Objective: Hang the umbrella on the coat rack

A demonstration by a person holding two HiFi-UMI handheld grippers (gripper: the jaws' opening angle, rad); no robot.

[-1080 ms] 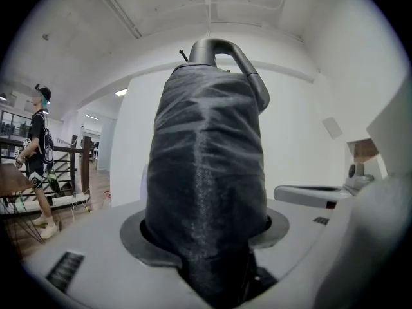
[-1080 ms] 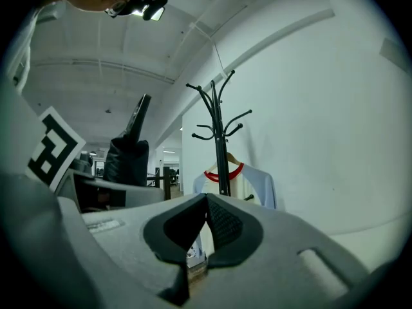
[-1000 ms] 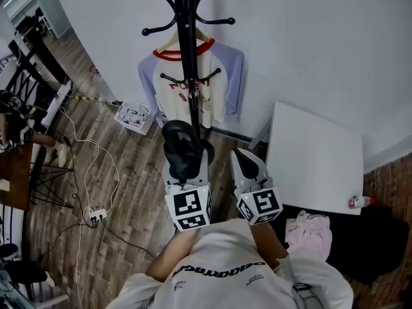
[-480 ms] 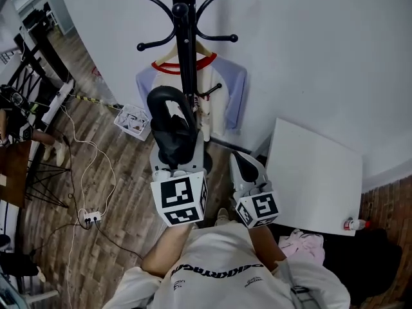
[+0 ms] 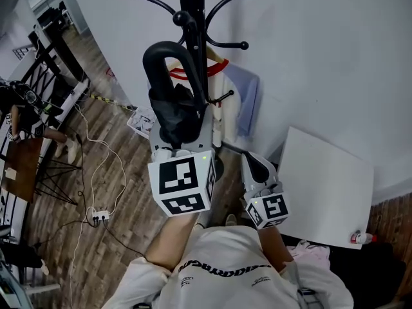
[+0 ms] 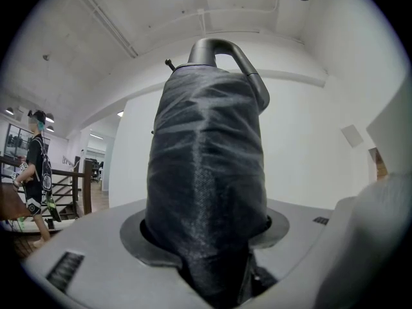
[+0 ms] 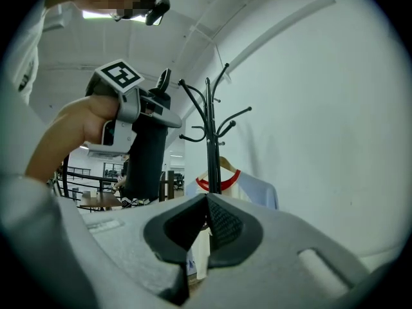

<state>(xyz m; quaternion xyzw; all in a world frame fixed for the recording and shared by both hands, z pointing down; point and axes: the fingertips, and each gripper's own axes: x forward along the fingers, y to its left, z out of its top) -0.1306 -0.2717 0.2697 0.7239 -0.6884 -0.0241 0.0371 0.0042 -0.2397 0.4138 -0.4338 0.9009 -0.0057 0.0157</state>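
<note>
My left gripper [image 5: 180,140] is shut on a folded black umbrella [image 5: 172,108] and holds it upright. Its curved handle [image 5: 161,51] stands just left of the black coat rack [image 5: 193,18] pole, below the upper hooks [image 5: 226,44]; I cannot tell whether it touches. In the left gripper view the umbrella [image 6: 206,172] fills the space between the jaws of the left gripper [image 6: 206,262]. My right gripper [image 5: 257,166] hangs lower to the right, shut with nothing in it. The right gripper view shows the coat rack [image 7: 209,127] ahead of the right gripper [image 7: 205,230] and the umbrella [image 7: 147,159] at left.
A shirt on a hanger [image 5: 241,89] hangs on the rack against the white wall. A white table [image 5: 325,172] stands at the right, with a bottle [image 5: 360,238] near its corner. Cables and a power strip [image 5: 98,215] lie on the wood floor at left. A person [image 6: 35,166] stands far off.
My left gripper has risen with the umbrella, bringing its handle from low beside the pole up near the rack's upper hooks. The right gripper has shifted a little.
</note>
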